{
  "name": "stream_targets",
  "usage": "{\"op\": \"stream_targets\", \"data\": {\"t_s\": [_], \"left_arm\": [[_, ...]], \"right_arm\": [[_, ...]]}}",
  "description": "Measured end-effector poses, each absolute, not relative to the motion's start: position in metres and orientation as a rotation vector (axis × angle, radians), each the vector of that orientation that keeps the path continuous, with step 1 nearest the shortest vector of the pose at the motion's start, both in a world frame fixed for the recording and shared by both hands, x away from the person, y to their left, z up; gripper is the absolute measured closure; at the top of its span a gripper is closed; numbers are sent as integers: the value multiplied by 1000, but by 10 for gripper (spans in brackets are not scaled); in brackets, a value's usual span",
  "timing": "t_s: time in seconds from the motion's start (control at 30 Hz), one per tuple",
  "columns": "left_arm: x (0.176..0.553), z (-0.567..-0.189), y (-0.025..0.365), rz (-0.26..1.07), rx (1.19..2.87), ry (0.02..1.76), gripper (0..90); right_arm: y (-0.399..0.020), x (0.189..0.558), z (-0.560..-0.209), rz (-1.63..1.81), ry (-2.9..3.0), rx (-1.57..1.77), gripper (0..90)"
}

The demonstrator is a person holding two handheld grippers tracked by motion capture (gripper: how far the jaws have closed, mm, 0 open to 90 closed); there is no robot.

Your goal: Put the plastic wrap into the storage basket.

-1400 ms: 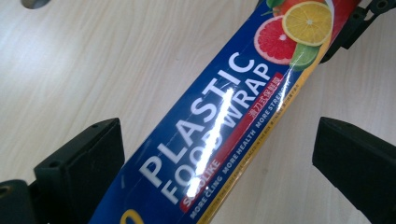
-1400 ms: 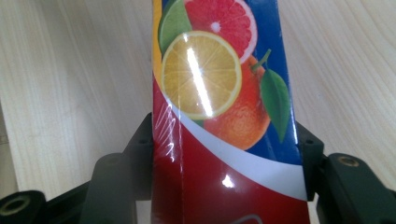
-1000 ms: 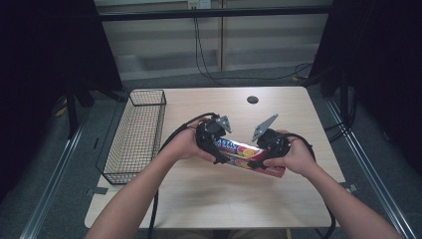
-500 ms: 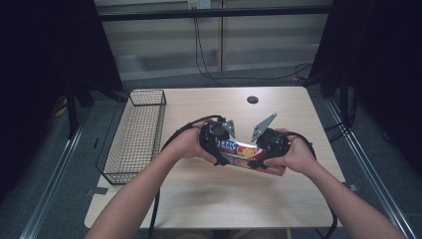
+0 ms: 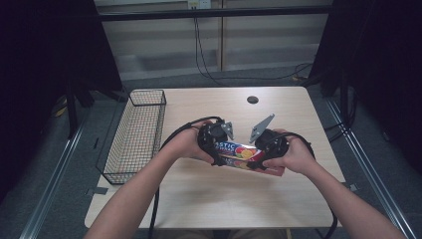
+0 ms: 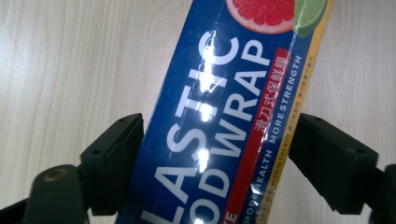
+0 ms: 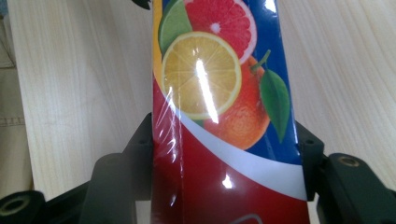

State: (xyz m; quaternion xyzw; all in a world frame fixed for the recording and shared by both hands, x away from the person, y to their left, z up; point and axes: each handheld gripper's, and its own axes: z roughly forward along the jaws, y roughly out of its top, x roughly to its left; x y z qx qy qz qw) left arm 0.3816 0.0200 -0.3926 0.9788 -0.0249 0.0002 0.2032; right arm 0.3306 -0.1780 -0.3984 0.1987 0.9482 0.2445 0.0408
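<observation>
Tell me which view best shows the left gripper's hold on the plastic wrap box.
The left gripper view: the box lies between the left gripper's jaws, which have just been closing; one jaw touches it, the other stands slightly off. The high view shows hands covering that end. The right gripper view shows the fruit-printed end clamped in the right gripper.

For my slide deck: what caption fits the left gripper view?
Left tongs closing around a blue plastic wrap box, one pad touching its edge, above a pale wooden table.
</observation>
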Motion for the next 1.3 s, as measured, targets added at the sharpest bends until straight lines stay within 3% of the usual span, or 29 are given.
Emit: {"op": "stream_targets", "data": {"t_s": [0.4,0.7,0.9,1.3], "left_arm": [[382,-392,16,8,2791,-122,309],[380,-393,13,30,2821,-181,325],[371,-393,9,16,2864,-239,407],[357,-379,5,79,2908,-154,432]], "right_arm": [[-176,328,-397,719,2905,571,425],[-176,328,-394,726,2892,522,424],[-173,326,-392,707,2908,452,423],[-181,329,-390,779,2902,300,396]]}}
